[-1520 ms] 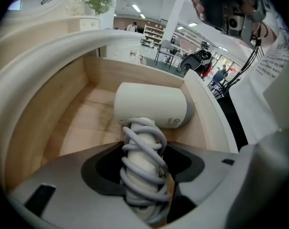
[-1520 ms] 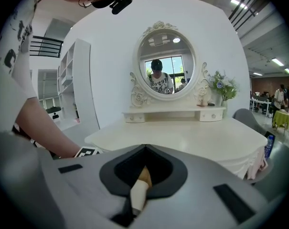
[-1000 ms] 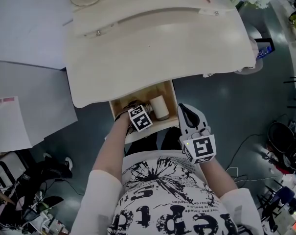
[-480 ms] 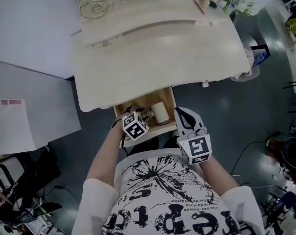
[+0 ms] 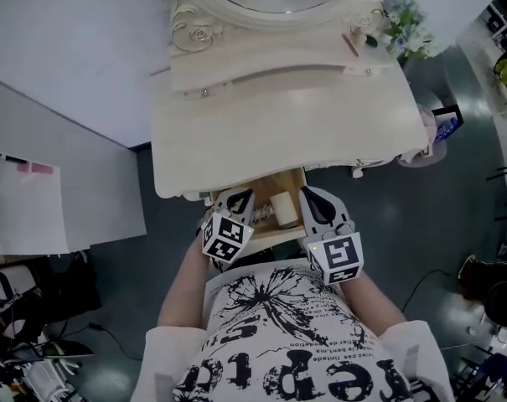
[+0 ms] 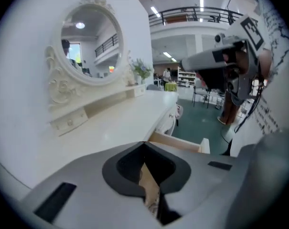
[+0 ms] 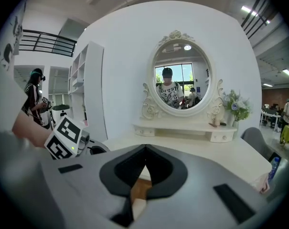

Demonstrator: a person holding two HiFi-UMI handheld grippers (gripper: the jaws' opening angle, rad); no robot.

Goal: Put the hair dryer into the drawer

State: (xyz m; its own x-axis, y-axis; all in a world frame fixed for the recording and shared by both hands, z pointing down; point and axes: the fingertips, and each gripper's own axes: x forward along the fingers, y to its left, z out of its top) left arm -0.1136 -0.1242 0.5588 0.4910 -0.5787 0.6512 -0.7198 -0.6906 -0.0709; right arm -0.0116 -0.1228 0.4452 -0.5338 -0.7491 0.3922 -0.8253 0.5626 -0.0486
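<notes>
left tool [image 5: 239,198] jaws just closed on nothing, right tool [image 5: 313,196] likewise clenched and empty, both at the front of the boxy bare-wood drawer [image 5: 268,239] holding the pale rounded hair dryer [image 5: 281,208], under the glossy cream surface [image 5: 278,124].

The left gripper [image 5: 237,201], at lower centre, has just been closed on nothing. The right gripper [image 5: 312,203] is held shut beside it.

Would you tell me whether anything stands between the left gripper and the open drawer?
Nothing visible does. The left gripper, shut and empty, hangs over the front left corner of the drawer, whose top is uncovered there.
</notes>
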